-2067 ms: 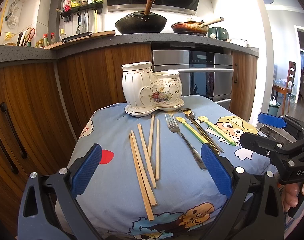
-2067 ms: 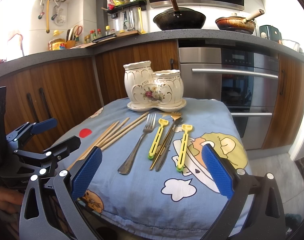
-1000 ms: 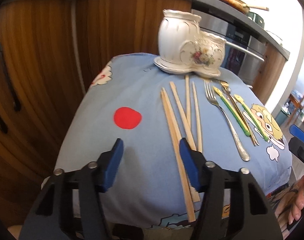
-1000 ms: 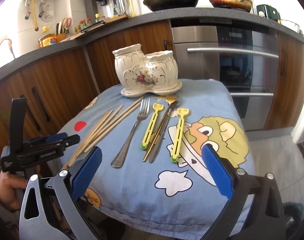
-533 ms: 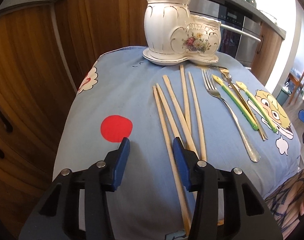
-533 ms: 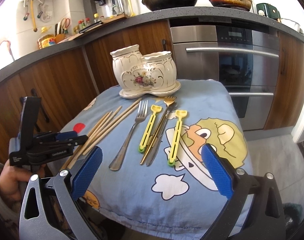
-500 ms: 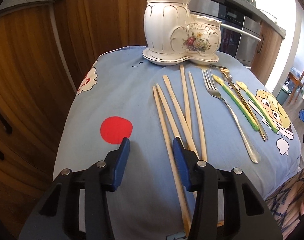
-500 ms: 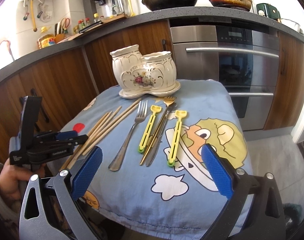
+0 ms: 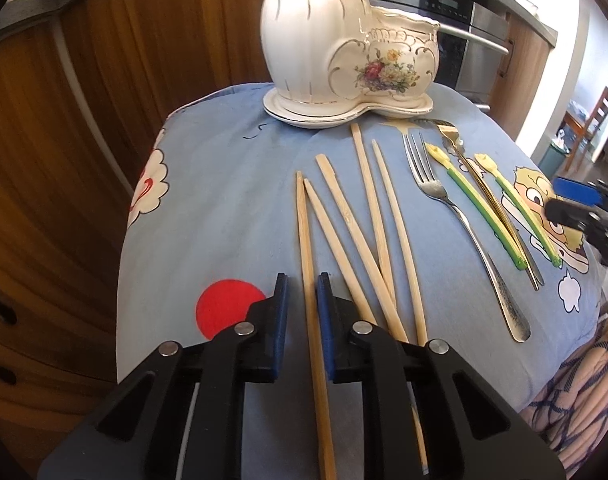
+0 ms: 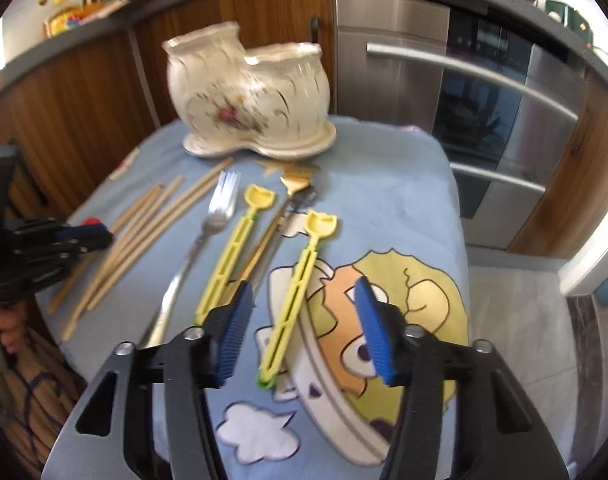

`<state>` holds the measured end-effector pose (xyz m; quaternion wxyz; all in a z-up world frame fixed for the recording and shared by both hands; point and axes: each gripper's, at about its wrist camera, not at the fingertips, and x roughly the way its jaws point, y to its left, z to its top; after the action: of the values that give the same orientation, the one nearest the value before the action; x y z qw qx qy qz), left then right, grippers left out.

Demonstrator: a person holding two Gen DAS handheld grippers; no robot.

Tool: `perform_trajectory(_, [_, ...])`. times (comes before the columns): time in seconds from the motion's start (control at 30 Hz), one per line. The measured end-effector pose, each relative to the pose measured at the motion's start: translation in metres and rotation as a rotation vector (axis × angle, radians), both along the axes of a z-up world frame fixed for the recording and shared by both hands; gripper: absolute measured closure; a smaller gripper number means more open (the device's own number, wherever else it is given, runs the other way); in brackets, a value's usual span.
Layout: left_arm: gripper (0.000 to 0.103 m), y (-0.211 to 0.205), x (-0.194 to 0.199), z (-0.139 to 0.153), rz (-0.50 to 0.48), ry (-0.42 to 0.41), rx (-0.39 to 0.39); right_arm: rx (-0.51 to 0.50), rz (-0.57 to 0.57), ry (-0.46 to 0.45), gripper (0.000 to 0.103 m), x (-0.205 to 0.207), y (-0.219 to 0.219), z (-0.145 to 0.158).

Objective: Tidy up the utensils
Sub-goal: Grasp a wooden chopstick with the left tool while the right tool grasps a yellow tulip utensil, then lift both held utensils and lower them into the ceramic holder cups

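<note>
A white floral ceramic holder (image 9: 344, 48) (image 10: 247, 96) stands at the far edge of the blue cloth. Several bamboo chopsticks (image 9: 368, 208) lie in front of it, then a steel fork (image 9: 452, 208), two yellow-green utensils (image 9: 480, 208) and gold cutlery (image 9: 448, 132). My left gripper (image 9: 302, 294) straddles the leftmost chopstick (image 9: 306, 240). Its jaws are closing, with a small gap still showing on the left side. My right gripper (image 10: 302, 300) hangs over the right yellow utensil (image 10: 293, 292). Those jaws are closing too, well apart from it.
The cartoon-print cloth (image 9: 207, 200) covers a small raised surface that drops off on all sides. Wooden cabinets stand behind it, with a steel oven (image 10: 484, 92) to the right. A hand (image 10: 3, 320) holds the left gripper at the left edge of the right wrist view.
Both grippers came forward and lower over the utensils. The left jaws narrowed around the leftmost chopstick. The right jaws narrowed from wide open over the right yellow utensil.
</note>
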<state>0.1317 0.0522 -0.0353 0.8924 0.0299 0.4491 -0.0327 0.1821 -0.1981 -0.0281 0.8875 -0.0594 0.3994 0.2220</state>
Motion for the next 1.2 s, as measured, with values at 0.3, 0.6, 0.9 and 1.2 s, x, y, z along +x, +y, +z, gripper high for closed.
perform_trajectory(0.3, [0.088,-0.003,0.029,0.005,-0.138,0.155,0.047,-0.101,0.086,0.163,0.067,0.04,0.019,-0.015])
perform_trajectory(0.6, [0.09,0.004,0.041,0.005,-0.26,0.319,0.038,-0.203,0.201,0.257,0.079,0.06,0.022,-0.01])
perform_trajectory(0.9, [0.092,-0.002,0.055,0.002,-0.366,0.458,0.14,-0.305,0.262,0.301,0.092,0.074,0.03,-0.007])
perform_trajectory(1.2, [0.098,0.02,0.037,0.005,-0.301,0.382,0.144,-0.217,0.222,0.251,0.093,0.074,0.015,0.005])
